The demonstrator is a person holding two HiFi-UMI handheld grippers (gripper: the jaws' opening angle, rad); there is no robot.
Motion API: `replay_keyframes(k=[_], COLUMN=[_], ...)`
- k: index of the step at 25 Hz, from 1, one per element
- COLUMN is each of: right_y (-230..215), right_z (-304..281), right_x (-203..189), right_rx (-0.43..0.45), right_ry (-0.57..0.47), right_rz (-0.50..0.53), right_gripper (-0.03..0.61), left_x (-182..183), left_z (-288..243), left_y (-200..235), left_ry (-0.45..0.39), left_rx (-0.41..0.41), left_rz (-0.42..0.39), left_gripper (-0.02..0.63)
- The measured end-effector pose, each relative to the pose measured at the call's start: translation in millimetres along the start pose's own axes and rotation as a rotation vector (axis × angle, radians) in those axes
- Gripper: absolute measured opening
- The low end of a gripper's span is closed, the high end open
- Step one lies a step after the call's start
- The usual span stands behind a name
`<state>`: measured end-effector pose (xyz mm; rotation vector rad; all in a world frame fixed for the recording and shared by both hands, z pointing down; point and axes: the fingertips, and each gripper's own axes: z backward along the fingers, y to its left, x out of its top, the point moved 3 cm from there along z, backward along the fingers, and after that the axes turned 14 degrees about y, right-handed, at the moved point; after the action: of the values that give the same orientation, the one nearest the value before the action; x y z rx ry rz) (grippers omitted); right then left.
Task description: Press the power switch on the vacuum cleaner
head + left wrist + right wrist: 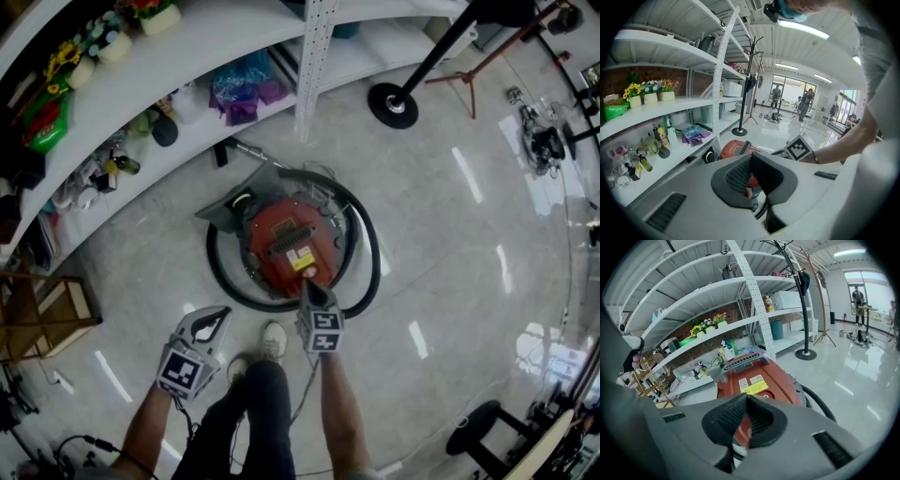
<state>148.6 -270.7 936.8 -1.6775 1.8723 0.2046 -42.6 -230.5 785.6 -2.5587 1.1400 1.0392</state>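
Holding my right gripper (pixel 307 285) down over the round red plastic vacuum cleaner (pixel 286 239), I have its jaws brought together, with nothing between them. In the head view its tip lies at the 6 o'clock edge of the red body, just beside the small yellow label (pixel 303 261). I cannot tell whether it touches the shell. In the right gripper view the right gripper (pixel 746 397) points at the red top, and the yellow label (pixel 755 388) sits just past the tips, toward 12 o'clock. Which part there is the power switch I cannot make out.

The vacuum cleaner stands on the pale glossy floor (pixel 450 234) in the middle of the head view, and a thick black hose (pixel 373 246) loops around it. My left gripper (pixel 222 312) is at 7 o'clock from the machine, apart from it, above the floor. Its jaws are also closed together and empty. In the left gripper view the left gripper (pixel 750 156) has the red machine (pixel 730 150) behind it.

White curved shelves (pixel 206 37) run at 10 o'clock, and the black round base of a coat stand (pixel 393 105) is at 1 o'clock.
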Motion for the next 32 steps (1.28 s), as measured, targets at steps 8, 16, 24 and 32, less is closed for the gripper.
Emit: replay_keyframes(k=[8,16,24,32], right_y=[-1,0,-1,1], right_z=[-8,-10,-11,-13], right_x=[-2,-3,-3,-5], right_rx=[-0.001,0.001,-0.019,-0.018], right_ry=[0.017,0.014,0.007,0.025], right_rz=[-0.003,-0.006,0.023,0.040], right_gripper=[0.012,0.012,0.012,0.012], left_x=[-3,-4,-7,-8], left_z=[1,3,0,-2], left_y=[5,8,6,9], left_ry=[-0.003,-0.008,-0.006,-0.005], left_rx=[0.001,0.004,-0.001,0.006], left_rz=[0.015,0.022,0.025,0.030], left_gripper=[0.006,0.006,0.006,0.006])
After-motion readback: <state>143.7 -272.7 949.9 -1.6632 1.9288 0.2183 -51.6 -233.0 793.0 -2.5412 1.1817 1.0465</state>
